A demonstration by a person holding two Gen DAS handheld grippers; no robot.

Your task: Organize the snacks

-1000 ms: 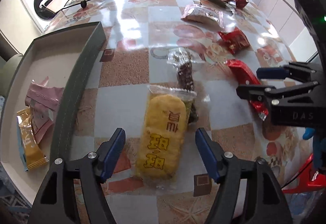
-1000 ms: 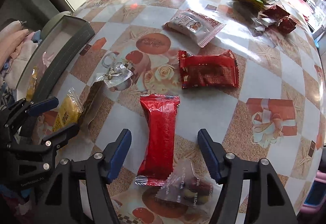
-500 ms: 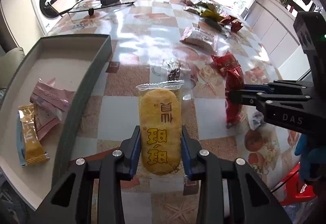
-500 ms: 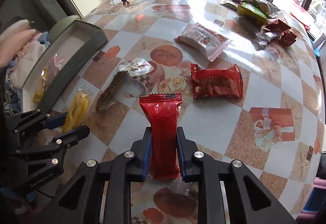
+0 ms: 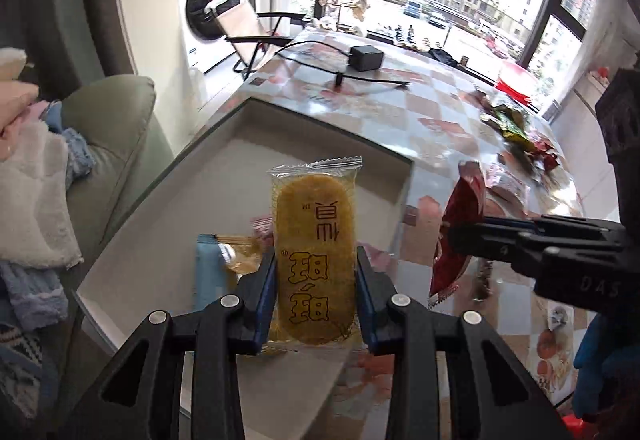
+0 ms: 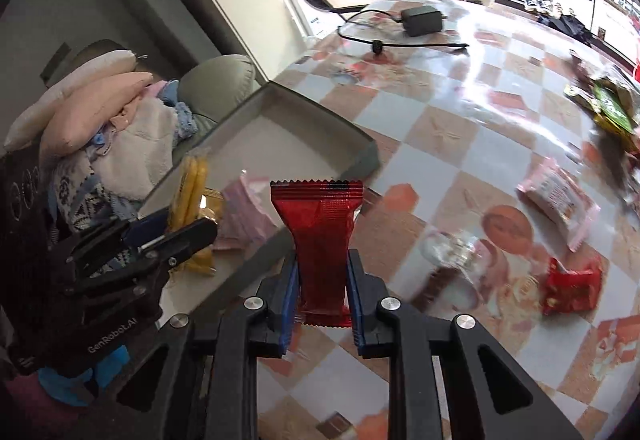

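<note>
My left gripper is shut on a yellow rice-cracker packet, held upright over the grey open box. My right gripper is shut on a long red snack packet, lifted beside the box's right wall. In the left wrist view the red packet shows edge-on at the right, and in the right wrist view the yellow packet shows edge-on at the left. Inside the box lie pink packets and an orange and blue packet, partly hidden.
On the checkered table lie a pink-white packet, a small red packet, a clear wrapper and a pile of green and red snacks. A black power adapter with cable sits at the far end. Folded laundry lies left.
Both grippers closed on their packets, the left on the yellow one and the right on the red one. They lifted them off the table and swung left toward the box.
</note>
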